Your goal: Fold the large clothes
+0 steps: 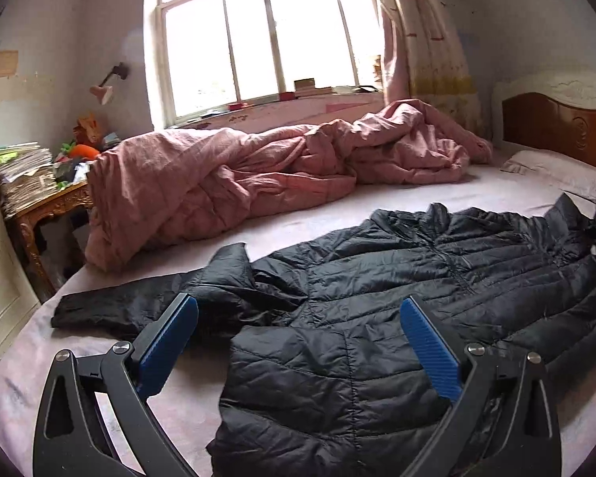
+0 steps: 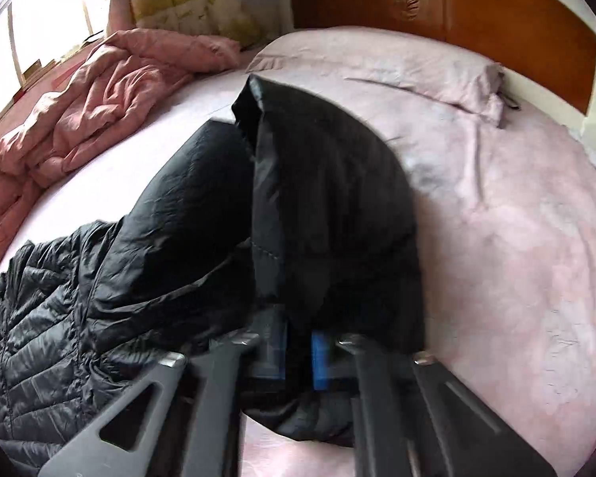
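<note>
Your left claw (image 1: pixel 298 342) is wide open w/ nothing in it, and its blue pads (image 1: pixel 431 349) sit apart just above the black puffy coat (image 1: pixel 397 278). The coat lies spread on the pink bed sheet (image 1: pixel 306 218), right under and in front of that claw. A pink blanket (image 1: pixel 226 175) is bunched up far ahead of it. Your right claw (image 2: pixel 298 351) is pinched tight on the coat's hood (image 2: pixel 329 214), which rises up in front of it. The pillow (image 2: pixel 381 63) & wood headboard (image 2: pixel 496 12) are well past it.

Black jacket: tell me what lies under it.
The black jacket lies spread on the pink sheet, which shows all around it. Whatever lies directly beneath is covered. The right gripper pinches its hood.
</note>
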A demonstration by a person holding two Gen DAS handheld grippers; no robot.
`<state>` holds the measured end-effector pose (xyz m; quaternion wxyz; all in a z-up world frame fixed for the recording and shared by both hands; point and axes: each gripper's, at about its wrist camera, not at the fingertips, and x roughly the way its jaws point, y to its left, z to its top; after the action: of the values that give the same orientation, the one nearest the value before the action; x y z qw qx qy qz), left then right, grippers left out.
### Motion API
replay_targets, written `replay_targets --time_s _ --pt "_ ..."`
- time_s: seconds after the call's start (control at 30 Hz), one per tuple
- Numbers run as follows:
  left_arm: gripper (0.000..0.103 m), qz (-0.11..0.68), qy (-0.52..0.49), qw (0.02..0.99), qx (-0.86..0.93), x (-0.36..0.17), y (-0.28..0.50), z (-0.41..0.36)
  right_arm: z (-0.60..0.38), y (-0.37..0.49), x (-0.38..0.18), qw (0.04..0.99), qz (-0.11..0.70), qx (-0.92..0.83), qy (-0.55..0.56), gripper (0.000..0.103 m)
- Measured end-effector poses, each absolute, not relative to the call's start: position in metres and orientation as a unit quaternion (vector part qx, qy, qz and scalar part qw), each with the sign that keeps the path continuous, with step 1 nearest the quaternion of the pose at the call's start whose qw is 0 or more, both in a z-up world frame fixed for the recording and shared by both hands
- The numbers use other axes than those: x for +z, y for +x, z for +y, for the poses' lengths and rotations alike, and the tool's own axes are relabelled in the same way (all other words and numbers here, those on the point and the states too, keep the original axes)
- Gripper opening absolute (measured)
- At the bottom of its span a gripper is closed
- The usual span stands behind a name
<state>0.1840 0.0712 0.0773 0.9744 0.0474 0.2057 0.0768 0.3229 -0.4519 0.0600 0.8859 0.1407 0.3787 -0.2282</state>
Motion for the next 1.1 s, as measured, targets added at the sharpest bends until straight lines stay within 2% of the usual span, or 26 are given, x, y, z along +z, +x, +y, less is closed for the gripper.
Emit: replay_targets --time_s 0.13,0.3,0.43,0.53,0.67,0.73,0.8,0.87,1.1 --pt "0.101 0.192 0.039 0.978 0.073 0.087 0.18 0.073 -0.427 0.301 0.093 0.924 0.315 -0.186 0.11 0.009" --pt "0.101 0.177 0.029 0.982 0.061 0.096 0.174 0.076 -0.32 0.274 0.127 0.961 0.277 0.009 0.023 0.009" --pt "0.101 0.168 0.035 0.983 0.063 0.097 0.169 0.075 -0.232 0.267 0.104 0.923 0.345 0.167 0.029 0.009" --pt "0.101 0.17 0.039 0.983 0.06 0.096 0.168 0.074 -0.183 0.257 0.075 0.892 0.392 0.224 -0.006 0.009" --pt "0.101 0.164 0.044 0.984 0.057 0.097 0.164 0.071 -0.149 0.24 0.062 0.896 0.382 0.212 -0.079 0.012" --pt "0.101 0.165 0.051 0.984 0.053 0.095 0.164 0.068 -0.157 0.238 0.07 0.899 0.376 0.215 -0.064 0.019" --pt "0.101 0.165 0.058 0.983 0.048 0.093 0.164 0.063 -0.176 0.239 0.08 0.903 0.368 0.219 -0.016 0.043" --pt "0.101 0.167 0.066 0.983 0.04 0.091 0.164 0.058 -0.194 0.239 0.096 0.917 0.341 0.208 0.018 0.059" --pt "0.101 0.174 0.066 0.982 -0.008 0.088 0.161 0.035 -0.279 0.244 0.137 0.954 0.275 0.095 0.068 0.06"
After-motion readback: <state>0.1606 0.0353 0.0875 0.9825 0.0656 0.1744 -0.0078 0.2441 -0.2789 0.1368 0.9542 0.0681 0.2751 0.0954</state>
